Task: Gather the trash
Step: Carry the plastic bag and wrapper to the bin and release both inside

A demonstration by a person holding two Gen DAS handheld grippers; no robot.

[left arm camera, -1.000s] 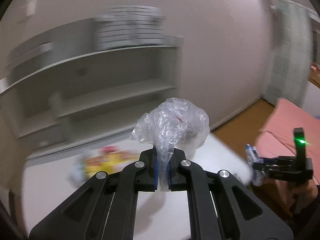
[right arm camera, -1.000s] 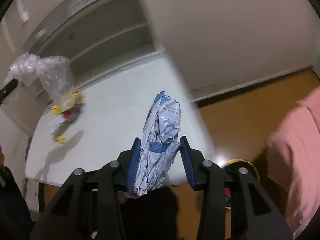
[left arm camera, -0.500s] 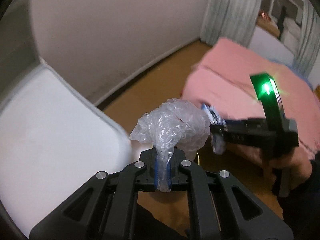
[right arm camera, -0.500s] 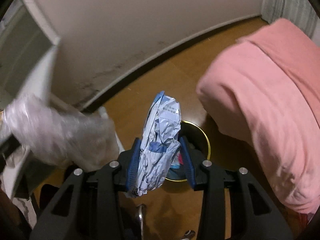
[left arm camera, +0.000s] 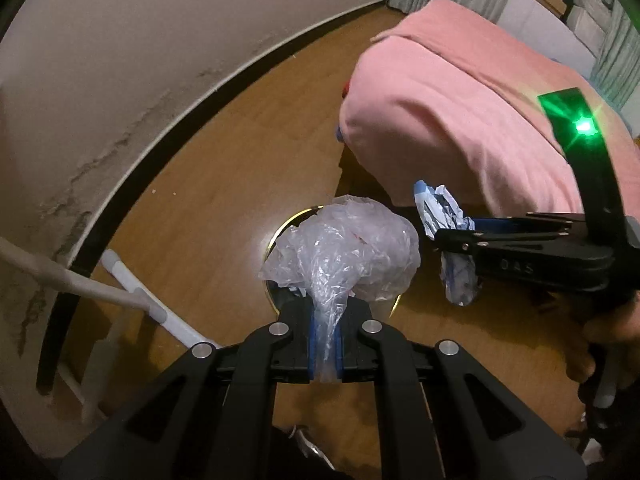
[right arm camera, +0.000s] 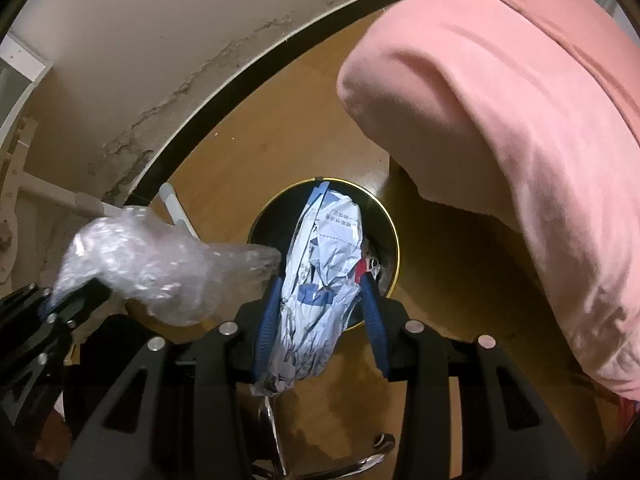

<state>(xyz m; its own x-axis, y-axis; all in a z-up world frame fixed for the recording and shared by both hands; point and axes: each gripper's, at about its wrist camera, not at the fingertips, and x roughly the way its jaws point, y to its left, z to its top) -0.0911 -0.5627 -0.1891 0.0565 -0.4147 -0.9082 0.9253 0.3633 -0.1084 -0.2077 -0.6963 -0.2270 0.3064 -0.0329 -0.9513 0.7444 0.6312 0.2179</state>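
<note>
Crinkled clear plastic bag [left arm camera: 344, 256] is sitting clamped by its twisted neck between the blue pads of my left gripper [left arm camera: 325, 344], its puffed body hanging right over the round black bin with the gold rim [right arm camera: 394, 236] on the brown wooden floor [left arm camera: 224, 168]. I am holding my right gripper [right arm camera: 318, 312] just beside it, and its blue-lined fingers [right arm camera: 267, 320] are pressing in on a crumpled white and blue printed paper wrapper [right arm camera: 324, 272], which is standing upright above the bin's mouth. In the right wrist view the bag is showing blurred at the left, its tip nearly touching the wrapper. Some red and white scraps are lying inside the bin. A pink blanket [right arm camera: 520, 120] is draping down near the bin on the right, and a white pipe frame [left arm camera: 132, 300] is standing at the left by the stained wall
</note>
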